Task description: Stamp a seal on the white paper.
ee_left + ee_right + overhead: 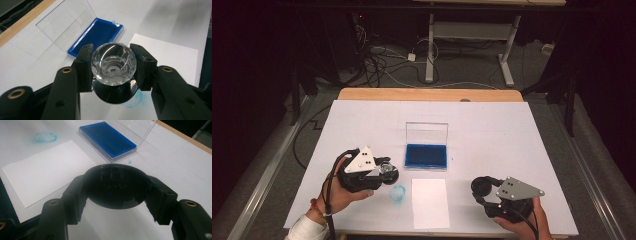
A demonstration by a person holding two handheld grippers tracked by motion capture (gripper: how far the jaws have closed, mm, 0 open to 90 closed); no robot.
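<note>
left gripper (113, 66): pinching clear faceted stamp (113, 64), lower centre of frame, above blue ring mark (398, 194)
right gripper (116, 191): pinching round black cap (116, 186), centre of frame
ink pad (426, 156): mid surface (512, 130), lid up, above paper sheet (430, 202)
hidden: stamp base face; cap's inside too dark

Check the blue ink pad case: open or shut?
Open. The ink pad case has its clear lid standing up behind the exposed blue pad.
</note>
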